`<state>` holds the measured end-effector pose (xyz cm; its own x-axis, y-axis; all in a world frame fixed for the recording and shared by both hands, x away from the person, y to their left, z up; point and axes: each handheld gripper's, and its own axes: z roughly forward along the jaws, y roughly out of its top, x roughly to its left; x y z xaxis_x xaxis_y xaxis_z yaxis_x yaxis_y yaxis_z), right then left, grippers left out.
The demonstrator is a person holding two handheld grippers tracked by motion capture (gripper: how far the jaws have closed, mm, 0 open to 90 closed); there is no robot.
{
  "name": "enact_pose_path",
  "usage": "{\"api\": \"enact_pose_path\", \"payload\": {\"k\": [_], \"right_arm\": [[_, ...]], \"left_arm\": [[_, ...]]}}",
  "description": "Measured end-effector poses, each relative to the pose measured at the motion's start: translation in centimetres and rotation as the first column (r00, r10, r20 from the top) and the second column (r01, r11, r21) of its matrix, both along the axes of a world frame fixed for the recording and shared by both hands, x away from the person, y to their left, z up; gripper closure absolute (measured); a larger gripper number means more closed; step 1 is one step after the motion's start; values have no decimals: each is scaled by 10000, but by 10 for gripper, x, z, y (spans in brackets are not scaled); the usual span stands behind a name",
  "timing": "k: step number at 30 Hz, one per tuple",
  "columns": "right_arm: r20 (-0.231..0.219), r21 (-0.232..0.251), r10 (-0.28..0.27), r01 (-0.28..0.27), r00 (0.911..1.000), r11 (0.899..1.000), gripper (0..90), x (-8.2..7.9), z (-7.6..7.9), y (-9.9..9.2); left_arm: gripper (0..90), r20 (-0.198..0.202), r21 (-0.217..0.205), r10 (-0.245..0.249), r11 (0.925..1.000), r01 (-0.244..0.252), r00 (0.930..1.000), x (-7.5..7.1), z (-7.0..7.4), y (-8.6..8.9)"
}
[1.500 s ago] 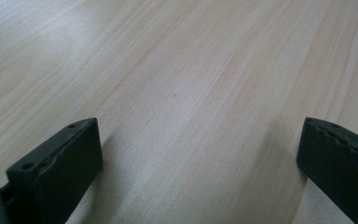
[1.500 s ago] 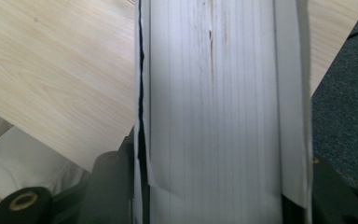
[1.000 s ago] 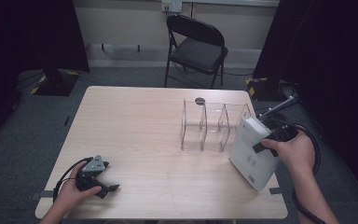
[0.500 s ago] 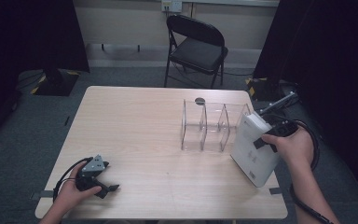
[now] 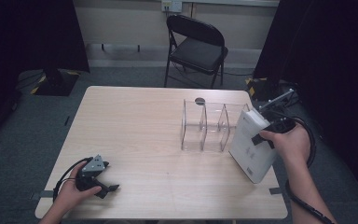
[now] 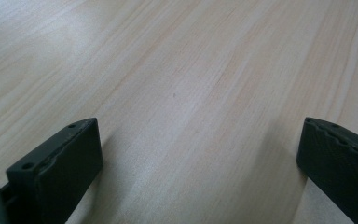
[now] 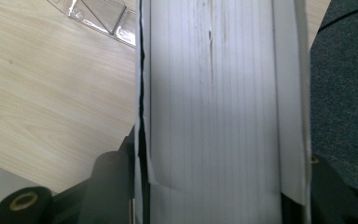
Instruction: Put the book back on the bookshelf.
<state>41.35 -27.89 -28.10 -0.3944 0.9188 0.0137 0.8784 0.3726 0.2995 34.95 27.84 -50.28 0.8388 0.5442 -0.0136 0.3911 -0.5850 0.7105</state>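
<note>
Two claws here: the right claw [image 5: 260,138] is clamped on a thick white book [image 5: 251,145], held tilted at the right of the frame, just beside the clear acrylic divider rack [image 5: 209,126] near the worktop's [image 5: 140,126] right edge. Left claw [image 5: 108,189] sits at the lower left on the bare wood, jaws wide apart with nothing between them.

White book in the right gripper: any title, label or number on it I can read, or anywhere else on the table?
No text can be read.
White book, held in the right gripper: faint grey marks on the cover, too small and blurred to read.
Page edges in the right gripper view: no print.
Clear divider rack and table: no lettering.
</note>
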Motion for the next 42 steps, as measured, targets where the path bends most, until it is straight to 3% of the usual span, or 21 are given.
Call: {"api": "enact_pose_path", "payload": {"k": [10,17,42], "right_arm": [[38,-10,-120,120,9999,9999,518,6,1,3],[182,93,-499,497,9986,9987,518,10,4,2],[299,152,-676,672,9973,9976,518,28,8,11]], "left_arm": [[0,3,2,-3,10000,3,10000,0,0,0],[0,7,1,-4,10000,4,10000,0,0,0],[0,11,4,-2,10000,2,10000,0,0,0]]}}
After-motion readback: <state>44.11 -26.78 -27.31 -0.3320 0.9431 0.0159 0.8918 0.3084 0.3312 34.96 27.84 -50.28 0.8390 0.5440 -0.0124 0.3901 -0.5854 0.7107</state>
